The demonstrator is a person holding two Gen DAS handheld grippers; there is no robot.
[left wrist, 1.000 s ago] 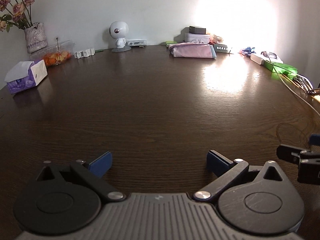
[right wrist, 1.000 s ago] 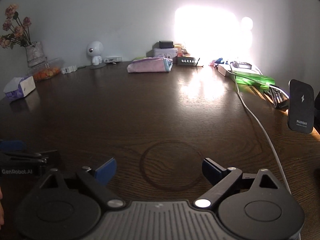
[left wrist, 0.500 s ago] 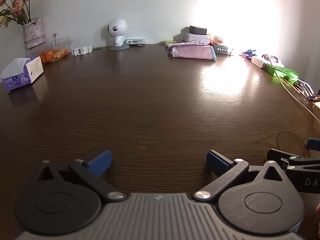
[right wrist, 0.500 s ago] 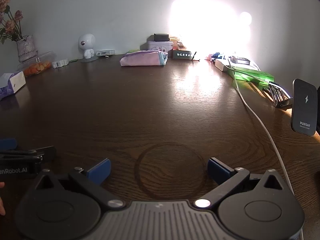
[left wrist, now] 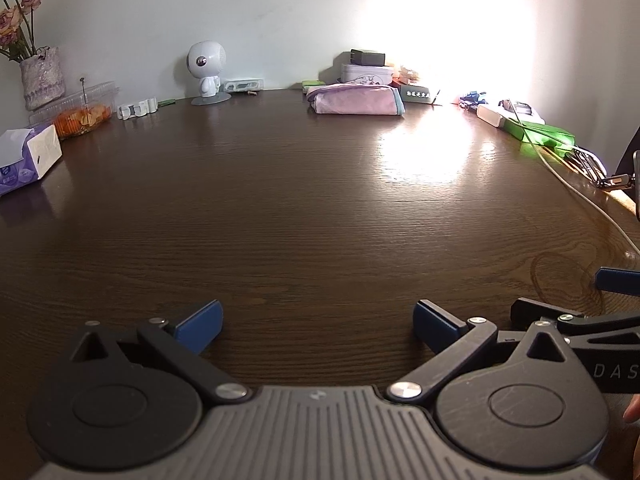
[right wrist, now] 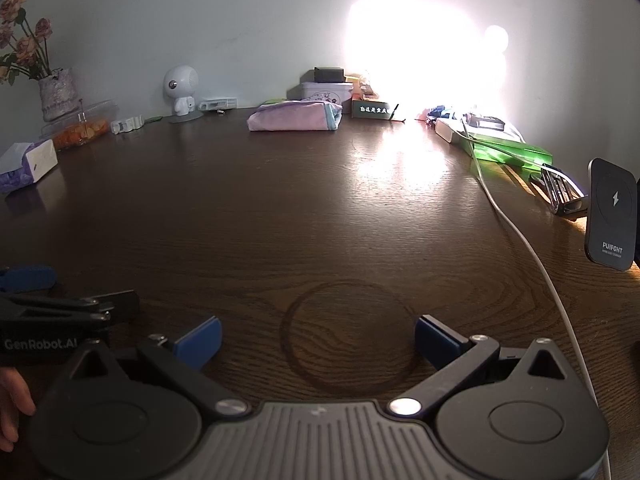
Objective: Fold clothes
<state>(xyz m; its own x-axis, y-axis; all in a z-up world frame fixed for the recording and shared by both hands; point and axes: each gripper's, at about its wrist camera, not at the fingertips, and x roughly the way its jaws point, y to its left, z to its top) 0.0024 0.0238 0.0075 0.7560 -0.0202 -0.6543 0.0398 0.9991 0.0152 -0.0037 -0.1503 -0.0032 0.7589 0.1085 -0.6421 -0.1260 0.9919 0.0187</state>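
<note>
Two grippers hover side by side over the dark wooden table (left wrist: pixel 300 208): left gripper (left wrist: pixel 316 322) and right gripper (right wrist: pixel 318 338), jaws spread wide, nothing between them. The folded pink garment (right wrist: pixel 294 118) lies at the table's far edge, well apart.

Ahead of the tongs the table (left wrist: pixel 304 208) is dark wood, grained and glossy. Far beyond lies soft pink cloth (left wrist: pixel 354 100); far left a paper tissue box (left wrist: pixel 30 156). Right, a matt plastic charger (right wrist: pixel 611 216).
</note>
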